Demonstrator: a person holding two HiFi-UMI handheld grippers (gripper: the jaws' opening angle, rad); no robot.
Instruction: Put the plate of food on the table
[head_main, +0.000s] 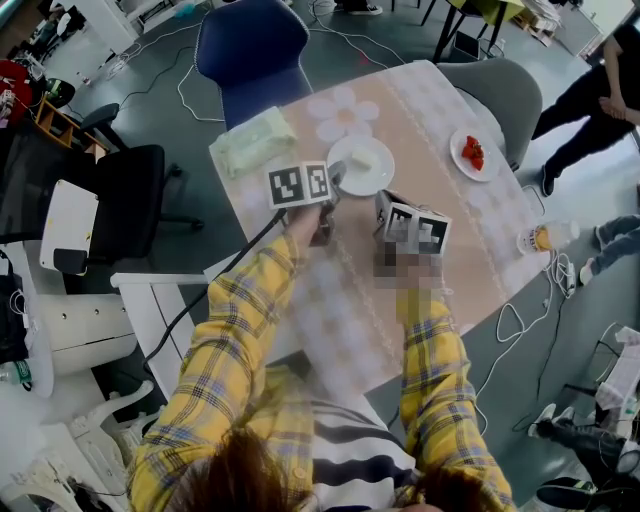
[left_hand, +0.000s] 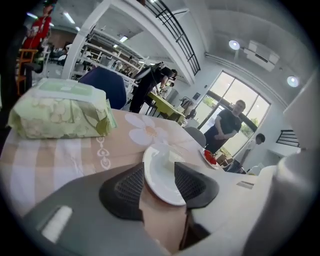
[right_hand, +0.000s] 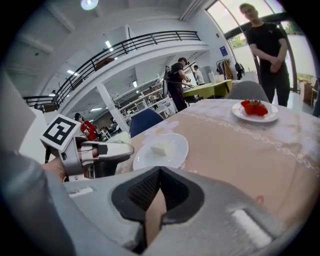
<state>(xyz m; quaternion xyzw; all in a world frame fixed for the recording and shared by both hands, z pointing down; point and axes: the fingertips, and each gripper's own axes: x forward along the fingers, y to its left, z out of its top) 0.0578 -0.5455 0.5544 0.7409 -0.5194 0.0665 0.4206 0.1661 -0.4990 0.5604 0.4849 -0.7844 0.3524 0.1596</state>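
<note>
A white plate (head_main: 361, 165) with a pale piece of food (head_main: 360, 160) rests flat on the beige table (head_main: 450, 260) near its far side. My left gripper (head_main: 335, 183) is at the plate's near-left rim. In the left gripper view its jaws (left_hand: 159, 169) stand wide apart with the plate's rim (left_hand: 161, 180) between them, and the pads do not press on it. My right gripper (head_main: 386, 203) hovers just right of the plate, its jaws (right_hand: 159, 172) shut on nothing. The right gripper view shows the plate (right_hand: 162, 150) and the left gripper (right_hand: 117, 150) beside it.
A green tissue pack (head_main: 252, 142) lies at the table's far-left corner. A second plate with red food (head_main: 474, 153) sits far right, and a cup (head_main: 540, 238) stands off the right edge. A blue chair (head_main: 250, 50) and a grey chair (head_main: 500, 95) stand behind; a person (right_hand: 267, 45) stands nearby.
</note>
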